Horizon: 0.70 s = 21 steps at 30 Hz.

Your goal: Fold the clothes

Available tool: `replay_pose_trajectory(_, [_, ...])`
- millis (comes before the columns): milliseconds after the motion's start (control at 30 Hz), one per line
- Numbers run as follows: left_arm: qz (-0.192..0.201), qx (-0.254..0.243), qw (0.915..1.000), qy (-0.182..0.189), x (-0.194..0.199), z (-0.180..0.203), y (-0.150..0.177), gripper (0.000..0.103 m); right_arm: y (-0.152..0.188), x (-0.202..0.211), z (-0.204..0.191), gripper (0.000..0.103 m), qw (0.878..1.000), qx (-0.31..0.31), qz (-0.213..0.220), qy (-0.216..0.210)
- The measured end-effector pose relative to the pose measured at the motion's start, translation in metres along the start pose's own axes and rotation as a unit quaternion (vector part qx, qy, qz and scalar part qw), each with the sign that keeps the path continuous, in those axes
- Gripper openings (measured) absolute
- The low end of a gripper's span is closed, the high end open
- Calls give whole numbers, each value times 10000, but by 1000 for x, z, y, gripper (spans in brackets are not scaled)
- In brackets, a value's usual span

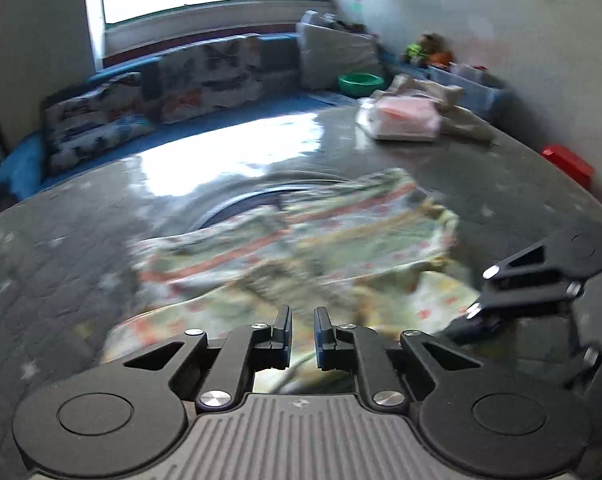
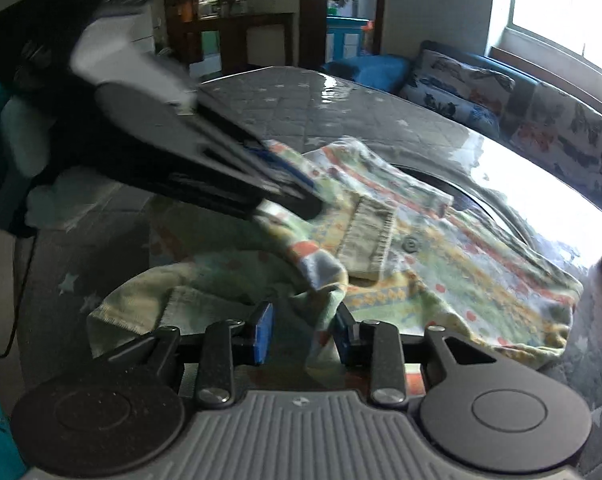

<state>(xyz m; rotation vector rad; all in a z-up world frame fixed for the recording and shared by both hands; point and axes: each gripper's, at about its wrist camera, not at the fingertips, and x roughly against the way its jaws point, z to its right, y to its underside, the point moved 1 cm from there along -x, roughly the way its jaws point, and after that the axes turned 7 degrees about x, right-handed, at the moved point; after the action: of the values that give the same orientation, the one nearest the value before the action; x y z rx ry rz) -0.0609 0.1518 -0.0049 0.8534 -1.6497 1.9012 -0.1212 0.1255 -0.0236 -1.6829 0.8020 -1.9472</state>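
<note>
A small patterned shirt in pale green, yellow and red lies crumpled on the grey star-quilted mattress. In the right wrist view the shirt shows a chest pocket and a button. My left gripper is open with a narrow gap, just above the shirt's near edge; in the right wrist view it reaches in from the left, blurred, over the shirt's collar area. My right gripper is open, with a fold of the shirt hanging between its jaws. It shows at the right edge of the left wrist view.
A stack of folded pink and beige clothes lies at the mattress's far right. A green bowl and cushions sit along the wall under the window. A red box is at the right edge.
</note>
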Motion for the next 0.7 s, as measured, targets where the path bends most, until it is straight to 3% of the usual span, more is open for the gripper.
replay_pose_trajectory(200, [-464,-92,9987,198,-40,10,0,18,8,1,-11,38,9997,248,-16,37])
replay_pose_trajectory(467, [-452,-290,9984,182,-48,19,7,23,12,-4,-13,39,9997,252,-39,2])
replay_pose_trajectory(533, [-407,-290,9986,164,-50,20,7,21,11,-3,-13,39,9997,238,-36,12])
replay_pose_trajectory(600, [-331,-223,9990,182,-48,19,7,9,11,-3,-13,39,9997,241,-37,34])
replay_pose_trajectory(700, [-140,92,9996,213,-38,6,5,6,10,0,-12,39,9998,208,-28,76])
